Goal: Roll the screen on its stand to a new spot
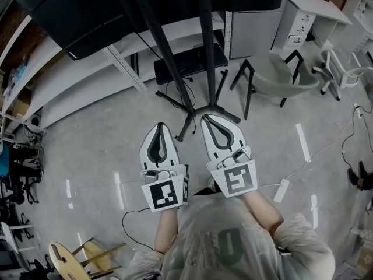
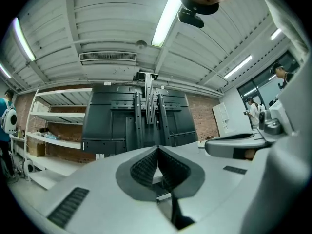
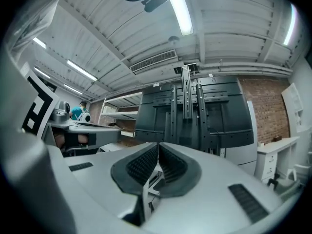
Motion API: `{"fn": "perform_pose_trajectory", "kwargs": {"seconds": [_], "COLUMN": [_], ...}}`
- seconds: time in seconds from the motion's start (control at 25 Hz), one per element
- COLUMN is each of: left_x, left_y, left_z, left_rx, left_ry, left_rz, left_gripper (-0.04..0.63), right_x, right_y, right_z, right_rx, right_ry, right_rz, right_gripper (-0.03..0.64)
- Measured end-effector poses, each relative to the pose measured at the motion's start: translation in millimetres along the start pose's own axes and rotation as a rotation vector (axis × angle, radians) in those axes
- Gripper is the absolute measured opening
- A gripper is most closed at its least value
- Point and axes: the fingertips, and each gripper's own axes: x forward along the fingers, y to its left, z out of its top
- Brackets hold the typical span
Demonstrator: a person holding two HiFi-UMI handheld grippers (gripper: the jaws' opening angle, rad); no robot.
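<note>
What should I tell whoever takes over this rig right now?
Left gripper: jaws shut, empty.
Right gripper: jaws shut, empty.
Screen on its stand is straight ahead, its back facing both grippers, untouched.
Done: lined up behind it.
Left: probably press on the stand and roll it to the new spot.

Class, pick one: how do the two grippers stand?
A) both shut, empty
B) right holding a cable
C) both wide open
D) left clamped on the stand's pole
A: the left gripper and the right gripper each show jaws closed together with nothing between.
</note>
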Motion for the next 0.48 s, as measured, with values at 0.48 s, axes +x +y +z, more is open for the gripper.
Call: {"fn": "perform_pose_trajectory", "kwargs": {"seconds": [0.48], "left_x": [100], "left_y": [12], "left_z": [-30], "left_rx": [-0.019], "left_ry": [0.024], "left_rz": [-0.036], "left_gripper": [0.017], "right_x": [69], "right_y": [-84], "right_z": [-10], "right_rx": [-0.04], "right_ry": [-0.041], "right_rz": [-0.091], "right_gripper": [0.021]}}
